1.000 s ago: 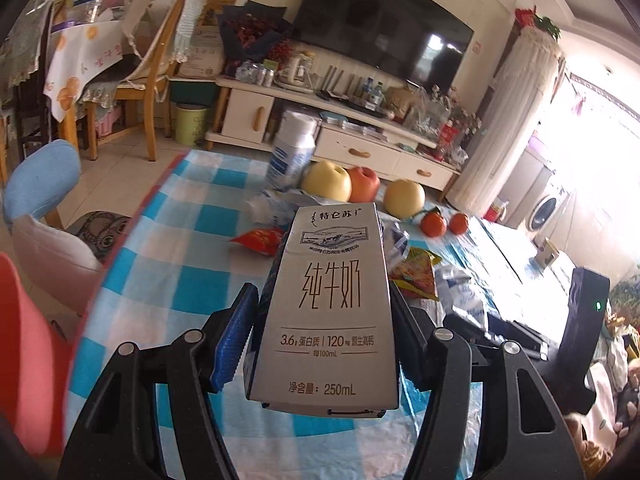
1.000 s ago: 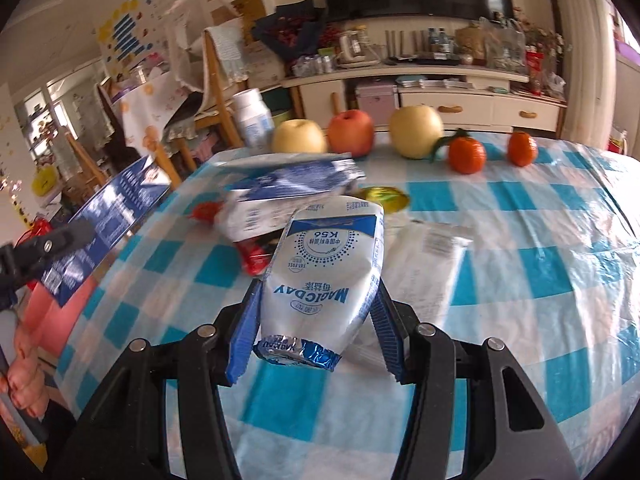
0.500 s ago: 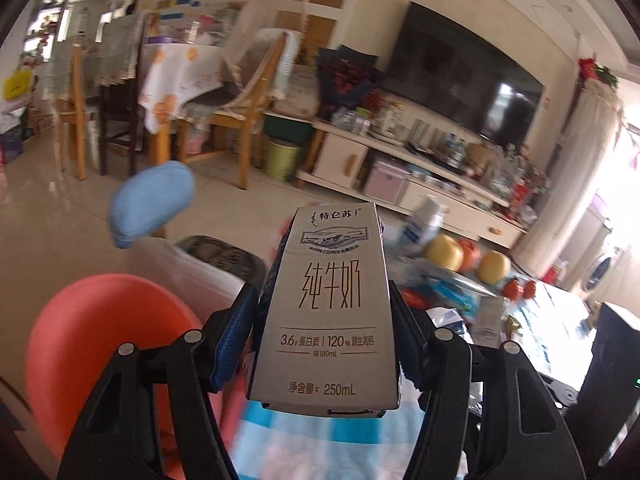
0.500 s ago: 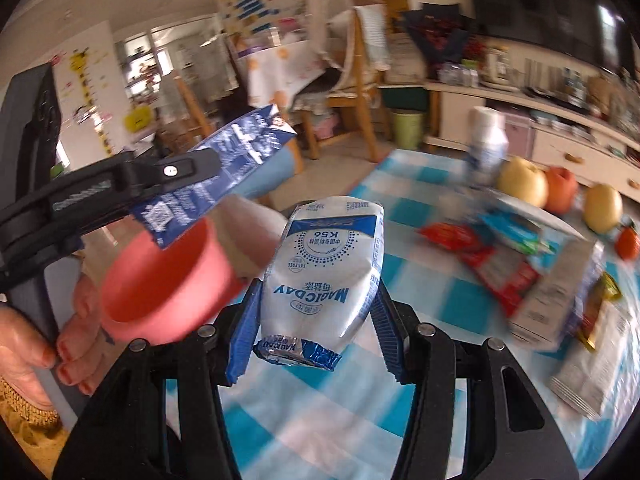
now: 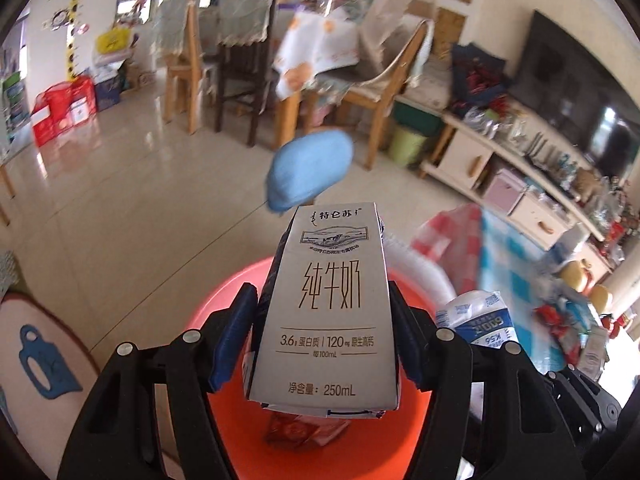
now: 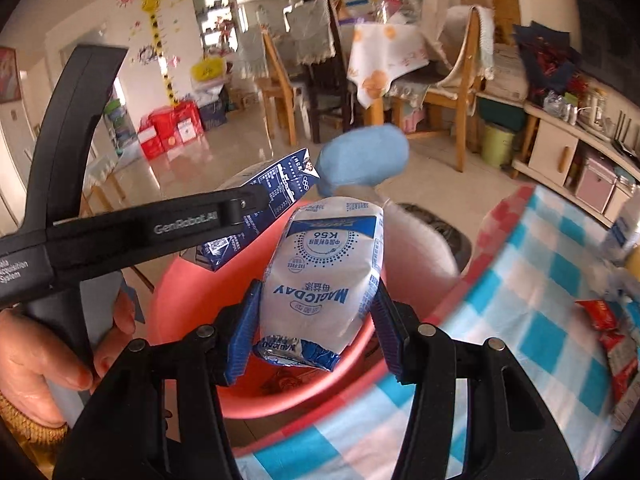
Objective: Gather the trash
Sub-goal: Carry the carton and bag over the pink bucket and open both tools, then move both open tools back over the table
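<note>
My left gripper (image 5: 322,320) is shut on a grey milk carton (image 5: 332,304), held upright over the red bin (image 5: 240,280). A red wrapper (image 5: 304,428) lies inside the bin. My right gripper (image 6: 316,320) has a white and blue milk pouch (image 6: 324,280) between its pads, above the same bin (image 6: 180,304). Its jaws are opening while the pads still touch the pouch. In the right wrist view the left gripper (image 6: 240,216) reaches in from the left with the carton (image 6: 276,188), a hand (image 6: 36,364) on its handle. The pouch (image 5: 480,320) also shows in the left wrist view.
The table with the blue checked cloth (image 6: 540,280) lies to the right, with snack wrappers (image 6: 600,312) on it. A blue chair back (image 5: 308,172) and its white seat (image 6: 420,248) stand just behind the bin. Wooden chairs and a green bin (image 5: 408,144) stand farther back.
Both grippers have swung left from over the table to above the red bin, each carrying its item. The views have rolled along with them.
</note>
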### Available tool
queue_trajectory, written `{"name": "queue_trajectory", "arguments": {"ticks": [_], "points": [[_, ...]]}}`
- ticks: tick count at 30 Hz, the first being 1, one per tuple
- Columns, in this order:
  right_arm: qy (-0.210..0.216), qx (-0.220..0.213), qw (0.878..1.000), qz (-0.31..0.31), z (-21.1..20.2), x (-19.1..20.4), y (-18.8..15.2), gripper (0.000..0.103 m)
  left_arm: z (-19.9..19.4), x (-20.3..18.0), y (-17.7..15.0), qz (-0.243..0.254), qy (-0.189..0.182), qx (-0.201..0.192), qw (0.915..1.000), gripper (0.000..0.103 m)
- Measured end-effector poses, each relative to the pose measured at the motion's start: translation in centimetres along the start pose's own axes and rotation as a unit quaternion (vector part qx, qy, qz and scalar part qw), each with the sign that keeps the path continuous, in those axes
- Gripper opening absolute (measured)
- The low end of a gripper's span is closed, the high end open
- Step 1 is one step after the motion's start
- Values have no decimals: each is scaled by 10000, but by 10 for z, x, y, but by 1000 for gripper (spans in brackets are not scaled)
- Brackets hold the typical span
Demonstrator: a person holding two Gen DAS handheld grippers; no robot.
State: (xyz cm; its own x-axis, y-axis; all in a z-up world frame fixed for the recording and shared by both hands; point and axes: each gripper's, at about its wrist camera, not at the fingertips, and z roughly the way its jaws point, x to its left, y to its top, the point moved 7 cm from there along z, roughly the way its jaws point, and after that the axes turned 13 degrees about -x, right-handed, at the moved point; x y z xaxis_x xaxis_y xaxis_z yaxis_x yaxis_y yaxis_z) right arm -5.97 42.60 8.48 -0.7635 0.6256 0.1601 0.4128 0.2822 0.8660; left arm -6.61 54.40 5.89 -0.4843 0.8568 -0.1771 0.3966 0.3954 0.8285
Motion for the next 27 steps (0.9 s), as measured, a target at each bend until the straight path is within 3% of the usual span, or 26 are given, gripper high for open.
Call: {"name": "queue_trajectory", "arguments": {"ticks": [1,3,5,10,14,19,23,27], "points": [[25,49,10000,7,4,4,-3,58,4,5,-2,-15,95,63,9999,66],[64,31,9999,78,5,8,-7,77,8,10,-3,-29,195,76,9998,66],[13,-90,9998,180,-5,5,-10,84,9,11,-5,-9,238,84,9997,77],[-363,-265,9982,401,-32,-17,-17,89,8,2,-5,125,304,-74,9994,82],[-636,-282,9964,478,-57,-38,-28,89,0,-11,-1,227,317,-495,9980,82],[-871,-269,9946,494,-88,-58,-44,89,-21,-33,3,-32,-92,-1110,9938,83],[-1052,-389,9925,490,-117,-70,-51,89,-35,-52,-2,-229,-385,-1389,9893,83],[-1251,-534,9902,331,-142,-79,-57,96,-52,-80,-11,-71,-689,-1495,9863,83]]}}
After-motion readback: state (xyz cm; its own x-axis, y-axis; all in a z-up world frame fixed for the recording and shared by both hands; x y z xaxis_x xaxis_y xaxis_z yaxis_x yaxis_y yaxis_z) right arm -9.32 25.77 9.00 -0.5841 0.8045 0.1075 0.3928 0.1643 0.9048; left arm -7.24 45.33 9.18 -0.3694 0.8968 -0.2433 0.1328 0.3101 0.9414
